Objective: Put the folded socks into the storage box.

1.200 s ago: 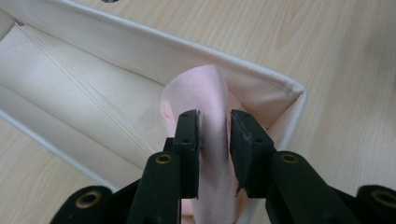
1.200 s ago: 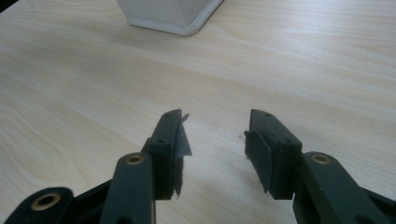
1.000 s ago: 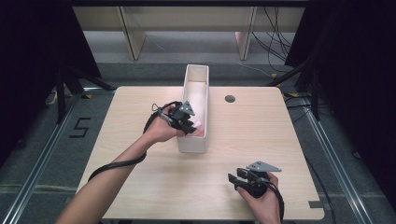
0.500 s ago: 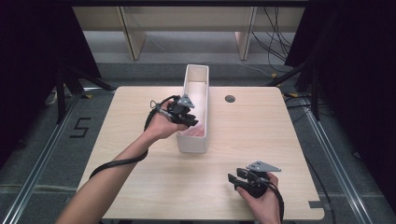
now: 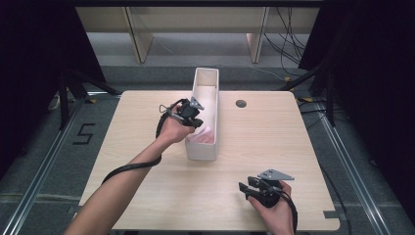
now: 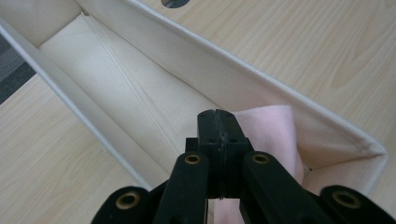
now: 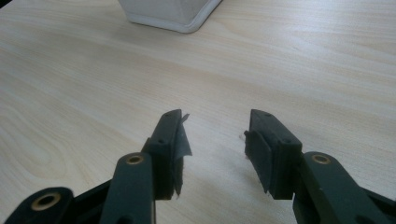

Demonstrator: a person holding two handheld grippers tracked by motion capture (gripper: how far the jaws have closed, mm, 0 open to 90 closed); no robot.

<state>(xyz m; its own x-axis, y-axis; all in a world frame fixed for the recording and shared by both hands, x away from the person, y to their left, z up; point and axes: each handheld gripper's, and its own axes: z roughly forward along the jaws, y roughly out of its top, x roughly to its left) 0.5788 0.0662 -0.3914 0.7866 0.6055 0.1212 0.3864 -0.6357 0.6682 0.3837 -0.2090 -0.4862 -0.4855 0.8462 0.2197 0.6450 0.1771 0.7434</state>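
Since the earlier frames, left gripper (image 5: 195, 119) shifts a little further along the box and its jaws have just been closing; now they meet flat, pad on pad, w/ nothing between them as far as the left gripper view shows. The pink cloth (image 6: 275, 135) lies under and past the closed tips, not pinched.

Cloth: it sits in the near end of the box (image 5: 201, 153), partly leaning up against the right wall and the end wall. It looks thin, soft and very light, prob. a folded wipe or napkin. My judgement: it will fold and sag when lifted, no risk to break, but it can slip out if only one thin layer is caught. Best place to take it is the raised edge or a bunched fold that stands free of the wall, w/ the tips coming from above. The flat part on the floor of the box is hard to pinch.

Box: long, narrow, white, soft-looking walls w/ a stitched seam along the bottom. Apart from the cloth, the rest of its inside is bare. The walls may give way if pushed.

Right gripper (image 5: 254, 187) rests low at the near right of the surface (image 5: 274, 137), well apart from the box, jaws standing wide w/ nothing held. A small dark flap of pad material hangs loose on one jaw in the right gripper view.
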